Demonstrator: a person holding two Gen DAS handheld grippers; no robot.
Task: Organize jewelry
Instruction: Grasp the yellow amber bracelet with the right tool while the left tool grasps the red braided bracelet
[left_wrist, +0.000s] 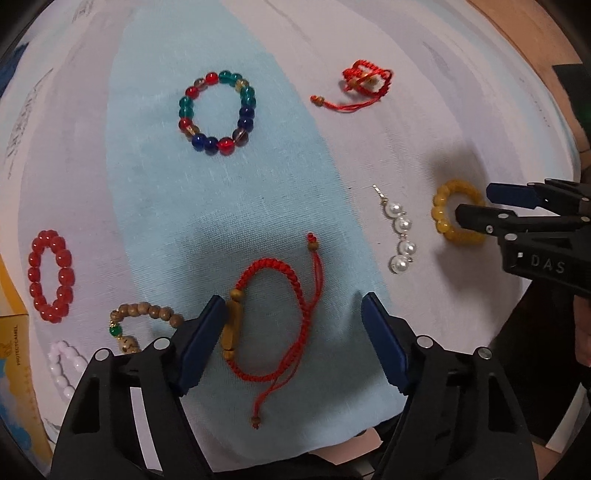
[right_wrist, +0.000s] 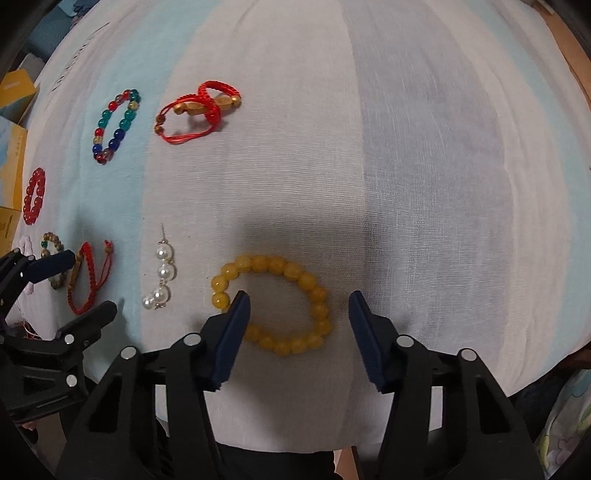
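Jewelry lies spread on a striped cloth. My left gripper is open, its jaws either side of a red braided cord bracelet with a wooden bead, just above it. My right gripper is open over a yellow bead bracelet; its left jaw sits inside the ring. The right gripper also shows in the left wrist view at the yellow bracelet. A pearl earring lies between the two bracelets, and shows in the right wrist view.
Further off lie a multicolour glass bead bracelet, a second red cord bracelet, a red bead bracelet, a wooden bead bracelet and a pale pink bracelet. Yellow boxes stand off the cloth's left edge.
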